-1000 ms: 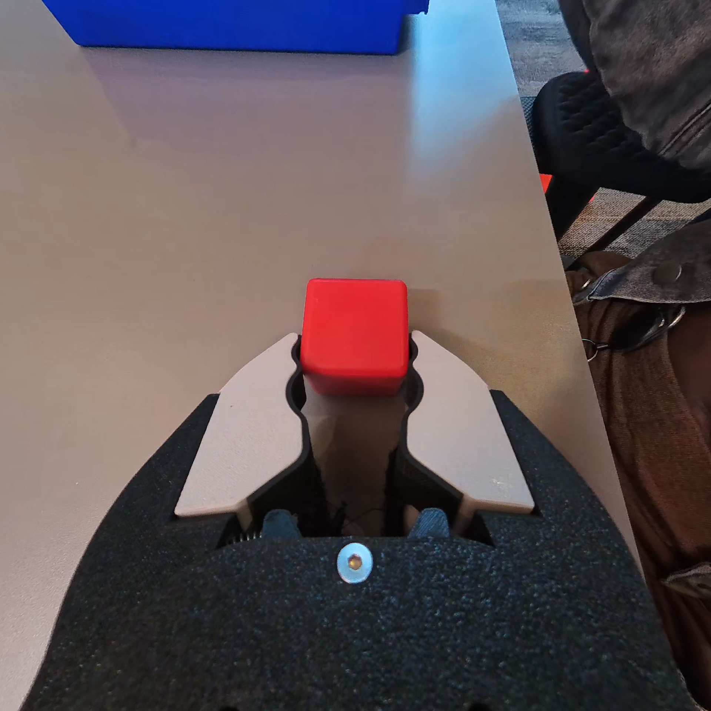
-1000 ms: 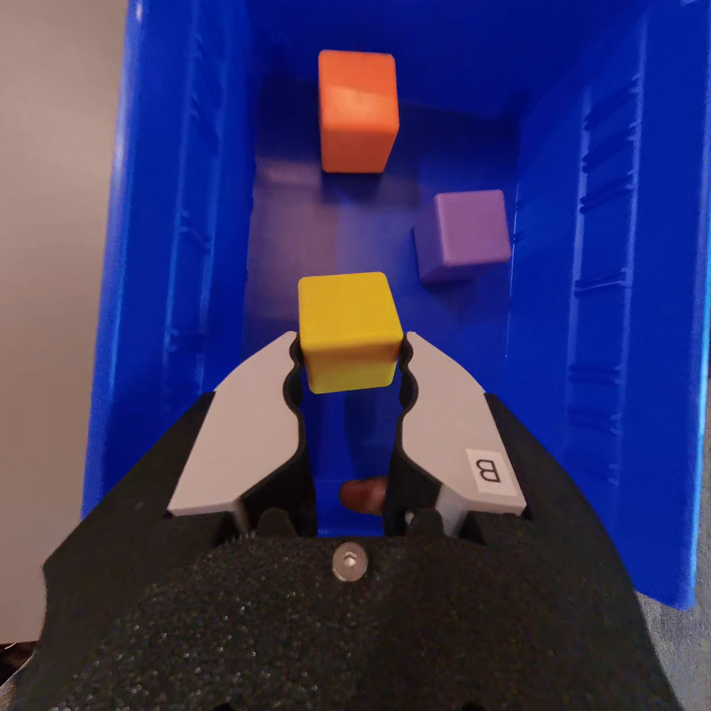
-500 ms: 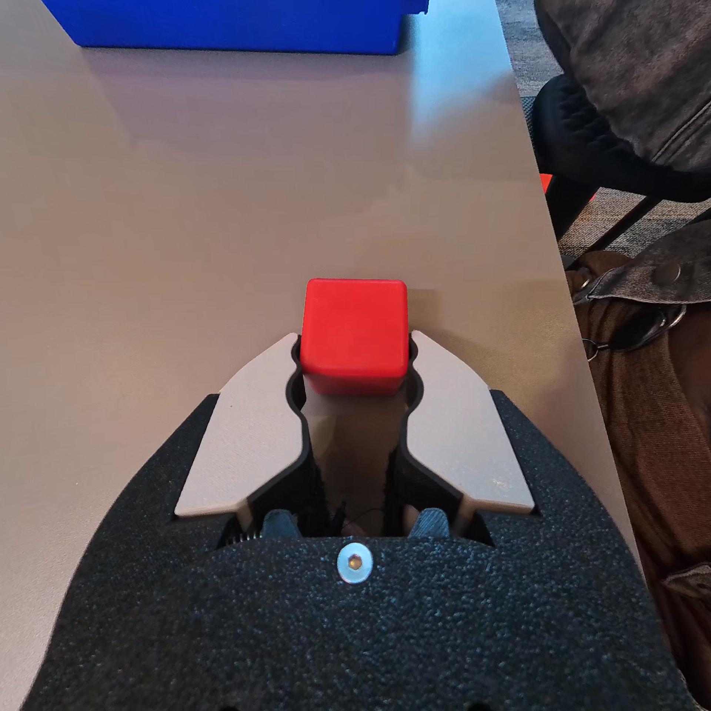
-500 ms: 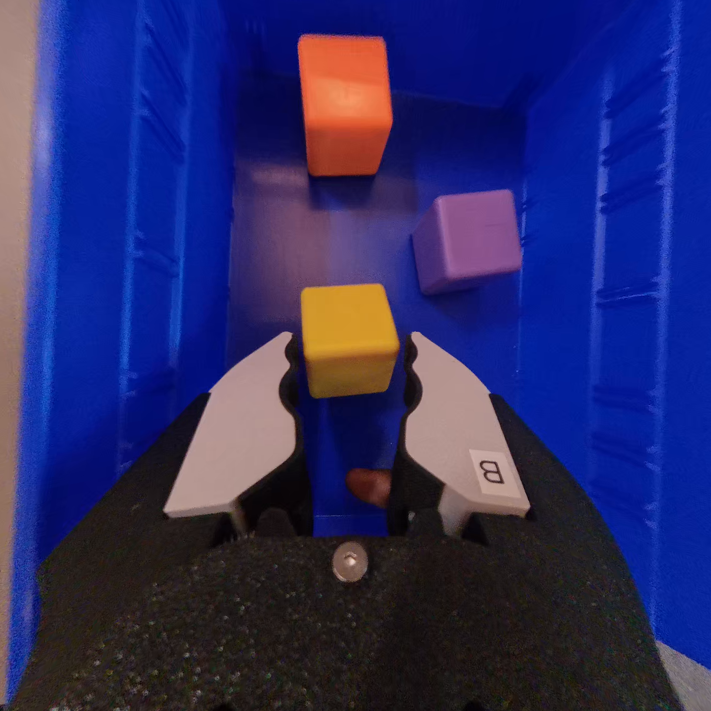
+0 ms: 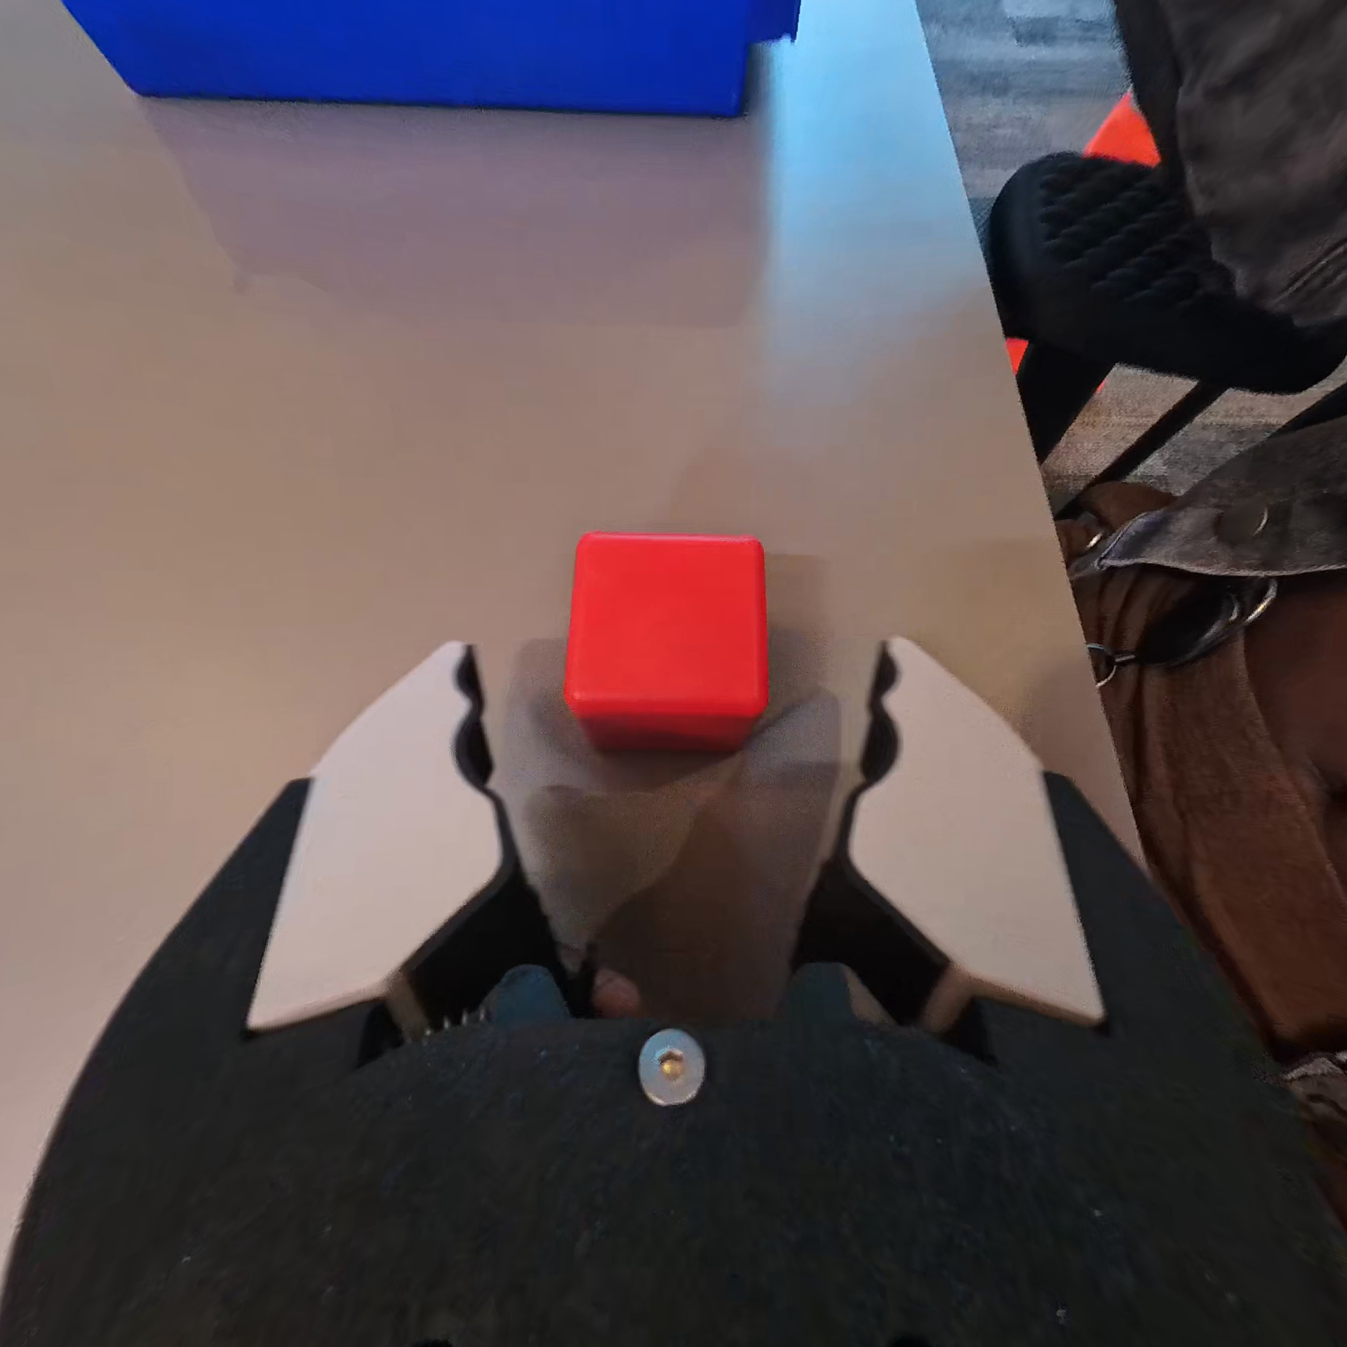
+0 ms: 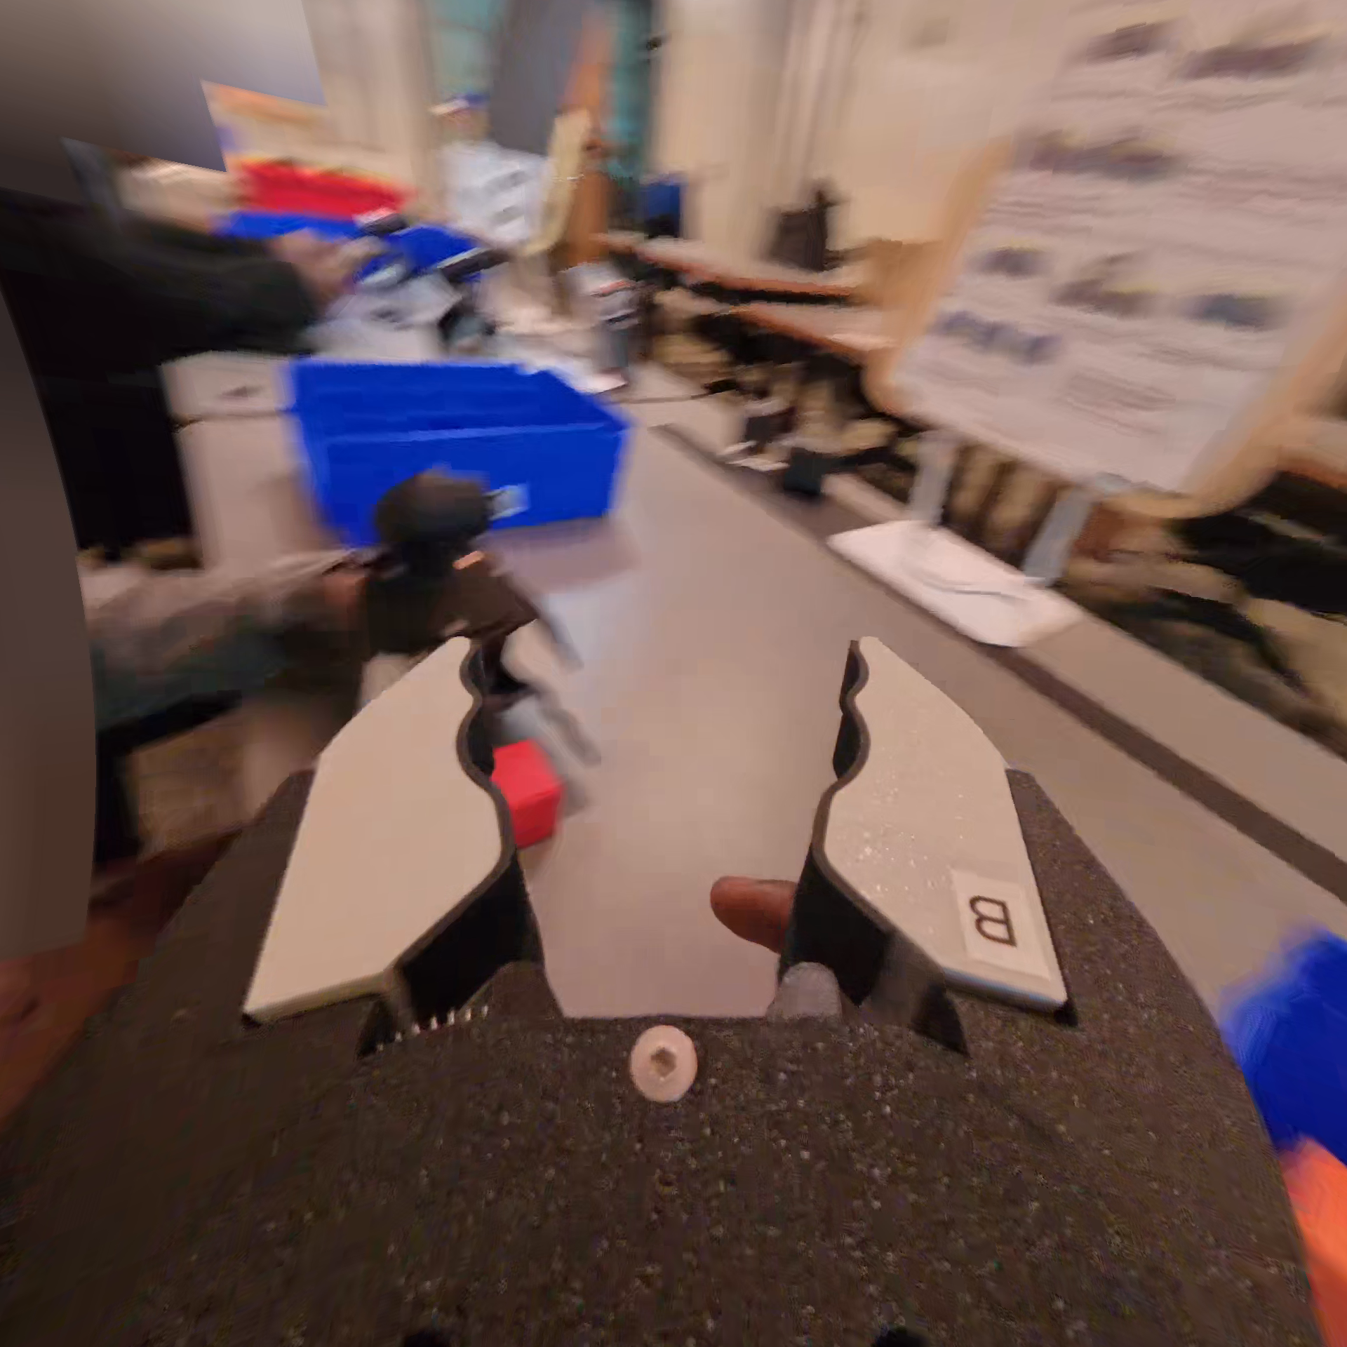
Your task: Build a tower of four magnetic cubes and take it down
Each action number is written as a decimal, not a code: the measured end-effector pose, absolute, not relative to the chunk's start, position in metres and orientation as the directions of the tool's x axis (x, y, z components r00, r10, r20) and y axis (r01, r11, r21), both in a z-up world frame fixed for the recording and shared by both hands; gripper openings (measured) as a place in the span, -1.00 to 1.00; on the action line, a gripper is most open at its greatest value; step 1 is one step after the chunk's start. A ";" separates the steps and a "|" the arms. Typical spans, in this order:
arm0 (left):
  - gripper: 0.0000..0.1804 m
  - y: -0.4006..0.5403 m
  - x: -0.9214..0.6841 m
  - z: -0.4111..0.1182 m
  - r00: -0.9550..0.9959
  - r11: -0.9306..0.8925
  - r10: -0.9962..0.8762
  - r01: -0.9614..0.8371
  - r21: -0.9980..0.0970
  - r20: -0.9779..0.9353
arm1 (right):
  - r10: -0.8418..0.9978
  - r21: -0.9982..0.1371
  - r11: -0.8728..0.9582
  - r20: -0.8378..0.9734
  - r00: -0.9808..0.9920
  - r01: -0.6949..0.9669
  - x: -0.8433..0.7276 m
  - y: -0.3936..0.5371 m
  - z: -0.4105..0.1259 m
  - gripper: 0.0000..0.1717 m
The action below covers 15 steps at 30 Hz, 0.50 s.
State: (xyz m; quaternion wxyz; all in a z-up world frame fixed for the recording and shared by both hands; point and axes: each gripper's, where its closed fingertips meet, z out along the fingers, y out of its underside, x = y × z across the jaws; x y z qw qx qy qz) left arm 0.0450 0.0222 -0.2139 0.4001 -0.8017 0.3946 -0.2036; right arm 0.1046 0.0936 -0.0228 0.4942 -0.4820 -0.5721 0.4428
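A red cube [image 5: 667, 641] stands on the grey table [image 5: 364, 364]. My left gripper [image 5: 674, 647] is open around it, with a clear gap between each pad and the cube. In the blurred right wrist view, my right gripper [image 6: 662, 645] is open and empty above the table. That view also shows the red cube [image 6: 526, 791], partly behind my left finger [image 6: 408, 765], with the left gripper's black body [image 6: 437, 583] over it. The yellow, orange and purple cubes are out of sight.
A blue bin [image 5: 437, 51] stands at the far end of the table and also shows in the right wrist view [image 6: 459, 437]. Another blue bin's edge [image 6: 1290, 1035] is at my lower right. The table edge, a chair [image 5: 1108, 240] and a person's clothing [image 5: 1203, 729] lie to the right. The tips of one gripper are about 20 centimetres away from the tips of the other.
My left gripper opened and let go of the red cube, which stays on the table. My right gripper opened off the yellow cube in the bin and swung out over the table.
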 end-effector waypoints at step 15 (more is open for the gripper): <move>0.61 0.021 0.037 -0.144 0.611 -0.150 -0.791 -0.141 -0.979 0.033 | 0.809 -0.709 0.444 0.054 -0.586 0.548 0.030 0.015 -0.203 -0.18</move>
